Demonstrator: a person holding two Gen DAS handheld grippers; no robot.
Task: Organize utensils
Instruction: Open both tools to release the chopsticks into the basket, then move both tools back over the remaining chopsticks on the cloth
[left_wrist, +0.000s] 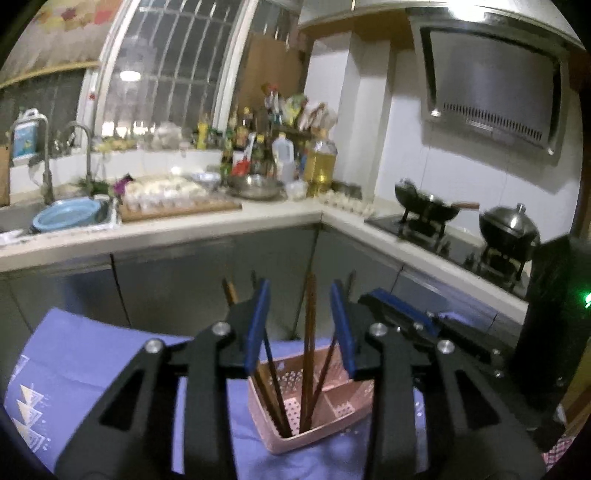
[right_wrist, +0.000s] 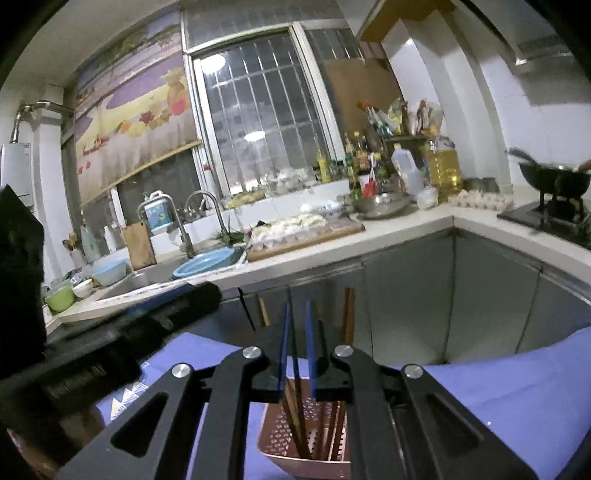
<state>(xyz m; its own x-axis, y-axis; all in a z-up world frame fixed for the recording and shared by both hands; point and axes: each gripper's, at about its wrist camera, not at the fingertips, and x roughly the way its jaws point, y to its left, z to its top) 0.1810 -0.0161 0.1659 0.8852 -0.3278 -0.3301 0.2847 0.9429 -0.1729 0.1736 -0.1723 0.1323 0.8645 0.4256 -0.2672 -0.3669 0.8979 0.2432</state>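
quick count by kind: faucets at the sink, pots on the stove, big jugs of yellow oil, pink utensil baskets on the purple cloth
faucets: 2
pots on the stove: 2 (an open wok and a lidded pot)
big jug of yellow oil: 1
pink utensil basket: 1
total: 6

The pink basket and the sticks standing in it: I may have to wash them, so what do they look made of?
The pink basket looks like moulded plastic with a matt finish: even colour, thin walls, regular rows of small holes. The chopsticks look like dark brown wood or bamboo: slim, straight, dull-surfaced. Blur leaves open whether they are lacquered, or plastic made to look like wood.
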